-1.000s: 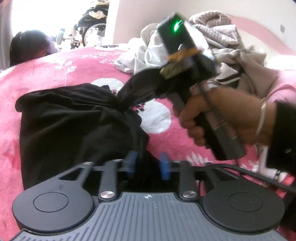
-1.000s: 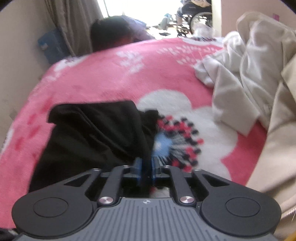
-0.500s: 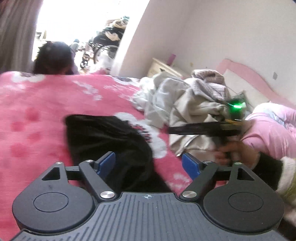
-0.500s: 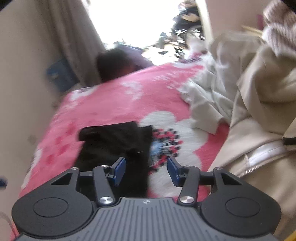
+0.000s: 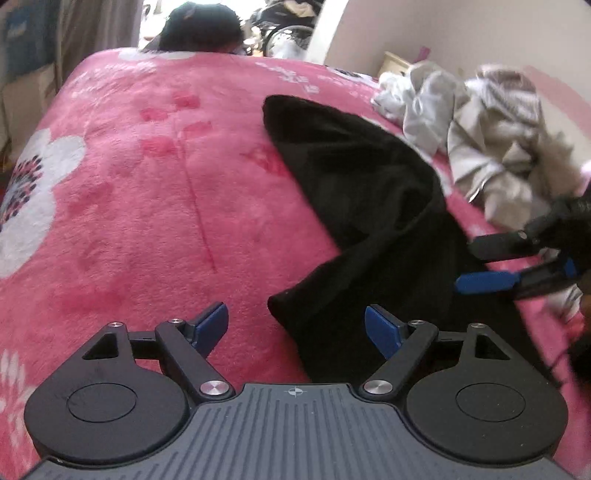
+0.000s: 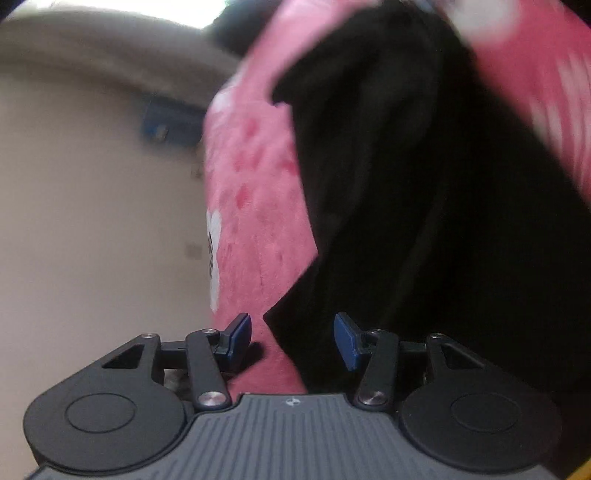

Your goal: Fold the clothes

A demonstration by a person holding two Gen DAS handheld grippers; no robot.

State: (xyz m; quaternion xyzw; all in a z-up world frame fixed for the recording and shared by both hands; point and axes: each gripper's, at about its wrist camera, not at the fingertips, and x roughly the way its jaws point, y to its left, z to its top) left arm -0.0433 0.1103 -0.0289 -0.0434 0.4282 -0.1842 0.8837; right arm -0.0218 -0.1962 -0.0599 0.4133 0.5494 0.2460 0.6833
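A black garment [image 5: 362, 192] lies crumpled lengthwise on the pink flowered blanket [image 5: 166, 184], one corner pointing toward me. My left gripper [image 5: 295, 321] stands wide open just above that near corner, and its blue pads touch nothing. At the right edge of the left wrist view my right gripper [image 5: 480, 264] reaches in over the garment's right side, open. In the tilted, blurred right wrist view the black garment [image 6: 424, 184] fills the right half. A corner of it lies between the right gripper's [image 6: 293, 332] spread pads without being pinched.
A heap of beige and grey clothes [image 5: 498, 122] lies at the back right of the bed. A person's dark-haired head [image 5: 201, 26] shows beyond the far edge, with a wheelchair [image 5: 280, 29] behind. A pale wall [image 6: 92, 221] borders the bed's side.
Both grippers let go of the black garment and opened. The left one swung left and back to the near corner. The right one rolled and dropped low beside the garment.
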